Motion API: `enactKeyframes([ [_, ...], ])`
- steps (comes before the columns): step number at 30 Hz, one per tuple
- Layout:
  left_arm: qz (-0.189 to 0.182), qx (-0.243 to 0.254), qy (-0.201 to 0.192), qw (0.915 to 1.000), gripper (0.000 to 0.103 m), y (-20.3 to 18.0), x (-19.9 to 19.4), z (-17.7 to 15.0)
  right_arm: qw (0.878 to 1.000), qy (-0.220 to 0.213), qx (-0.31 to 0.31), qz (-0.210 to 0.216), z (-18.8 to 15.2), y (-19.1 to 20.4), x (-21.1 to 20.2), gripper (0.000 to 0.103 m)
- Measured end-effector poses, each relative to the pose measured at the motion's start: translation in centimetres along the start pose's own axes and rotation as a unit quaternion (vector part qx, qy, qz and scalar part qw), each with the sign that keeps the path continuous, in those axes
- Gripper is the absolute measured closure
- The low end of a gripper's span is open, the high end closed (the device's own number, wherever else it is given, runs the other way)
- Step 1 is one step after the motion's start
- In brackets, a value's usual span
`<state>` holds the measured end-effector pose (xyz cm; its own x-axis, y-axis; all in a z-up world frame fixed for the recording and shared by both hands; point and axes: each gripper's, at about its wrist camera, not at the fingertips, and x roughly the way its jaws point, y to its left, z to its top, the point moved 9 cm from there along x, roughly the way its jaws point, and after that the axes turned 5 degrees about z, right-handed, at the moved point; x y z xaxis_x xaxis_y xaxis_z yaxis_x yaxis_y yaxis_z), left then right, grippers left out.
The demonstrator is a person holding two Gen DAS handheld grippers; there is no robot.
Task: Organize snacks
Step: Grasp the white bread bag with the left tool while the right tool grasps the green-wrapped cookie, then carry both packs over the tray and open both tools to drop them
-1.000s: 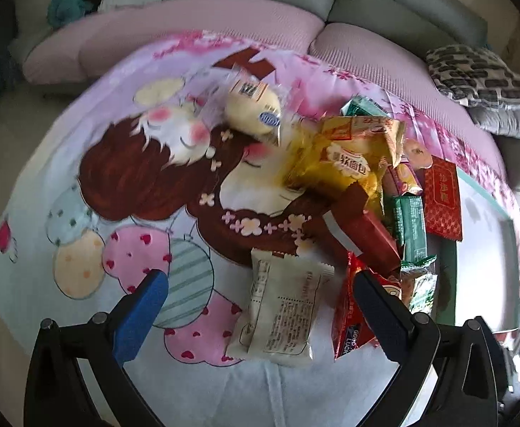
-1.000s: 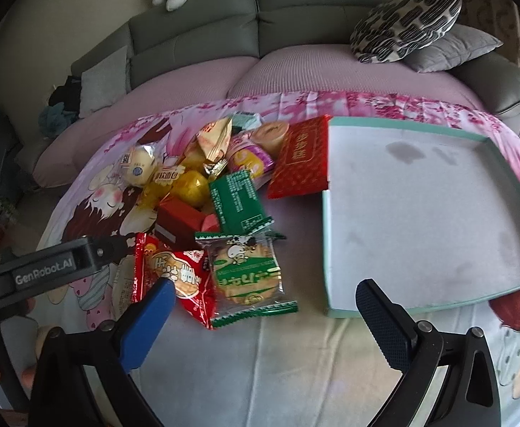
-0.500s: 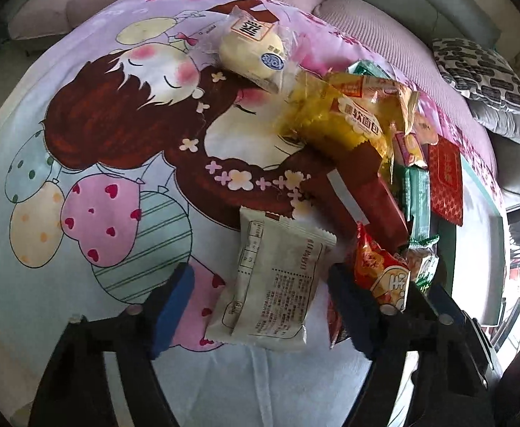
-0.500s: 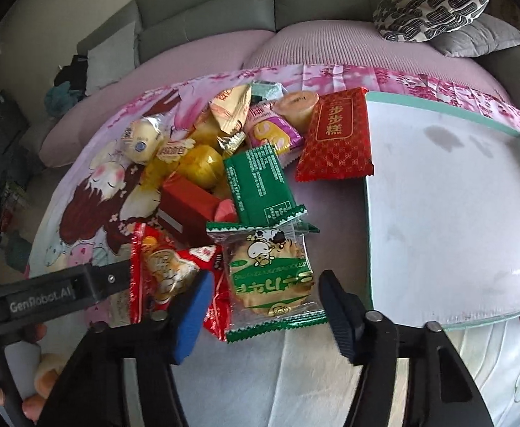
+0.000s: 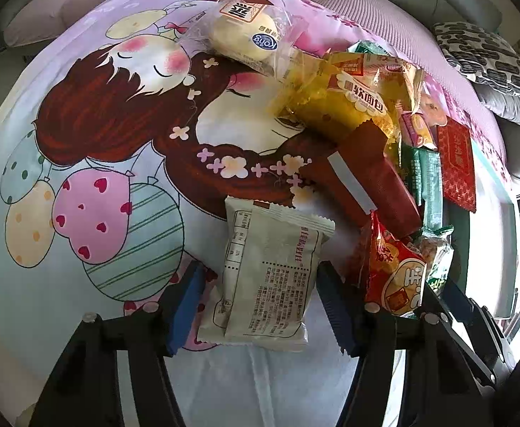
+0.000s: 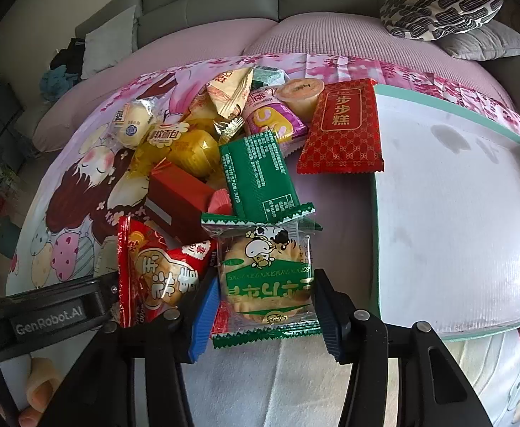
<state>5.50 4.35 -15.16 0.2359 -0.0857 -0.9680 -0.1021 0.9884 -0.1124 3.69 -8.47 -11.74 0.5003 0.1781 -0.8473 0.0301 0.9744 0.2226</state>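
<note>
A pile of snack packets lies on a cartoon-print cloth point(image 5: 93, 135). My left gripper point(image 5: 260, 302) straddles a white packet point(image 5: 270, 277); its blue pads sit close on both sides, touching or nearly so. My right gripper point(image 6: 265, 315) straddles a clear green-trimmed cracker packet point(image 6: 267, 277), pads close against its sides. A red cracker packet point(image 6: 157, 270) lies just left of it. Behind are a green packet point(image 6: 256, 174), a red box point(image 6: 178, 203), a red patterned packet point(image 6: 343, 131), yellow bread packets point(image 6: 181, 142) and a round bun packet point(image 5: 245, 35).
A shallow white tray with a teal rim point(image 6: 375, 213) lies right of the pile, nothing in it. A grey sofa point(image 6: 224, 3) with patterned cushions point(image 6: 441, 10) stands behind. The left gripper's body point(image 6: 46, 316) shows at the right view's lower left.
Both grippers have moved forward and down over the packets, and their jaws have narrowed from wide open to close around the white packet and the green-trimmed packet.
</note>
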Motion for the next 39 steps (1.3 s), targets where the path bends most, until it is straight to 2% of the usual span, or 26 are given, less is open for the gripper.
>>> enactKeyframes([
  [2,0.003,-0.003,-0.003,1.0000,0.047,0.0,-0.1,-0.1,1.000,0.000,-0.001,0.000,0.0,0.0,-0.1,0.049],
  [9,-0.008,-0.026,-0.012,0.9996,0.050,1.6,-0.5,0.3,1.000,-0.002,-0.002,0.001,-0.1,0.1,-0.3,0.049],
  [17,0.018,-0.055,-0.072,0.9957,0.050,3.8,-3.0,2.4,0.999,-0.036,-0.009,0.004,0.7,0.6,-2.1,0.050],
  [21,0.011,-0.060,-0.108,0.9924,0.050,3.6,-4.4,4.2,0.998,-0.063,0.002,0.008,1.4,0.4,-4.0,0.050],
  [31,-0.025,-0.008,-0.148,0.9886,0.050,-1.5,-9.1,5.7,0.994,-0.087,0.052,-0.042,4.2,-3.5,-7.3,0.050],
  [34,-0.029,0.019,-0.163,0.9860,0.050,-4.4,-10.4,6.9,0.991,-0.095,0.074,-0.060,5.4,-5.7,-8.1,0.050],
  [39,-0.052,0.065,-0.161,0.9834,0.050,-9.7,-10.5,7.7,0.985,-0.101,0.107,-0.091,7.0,-9.7,-8.5,0.050],
])
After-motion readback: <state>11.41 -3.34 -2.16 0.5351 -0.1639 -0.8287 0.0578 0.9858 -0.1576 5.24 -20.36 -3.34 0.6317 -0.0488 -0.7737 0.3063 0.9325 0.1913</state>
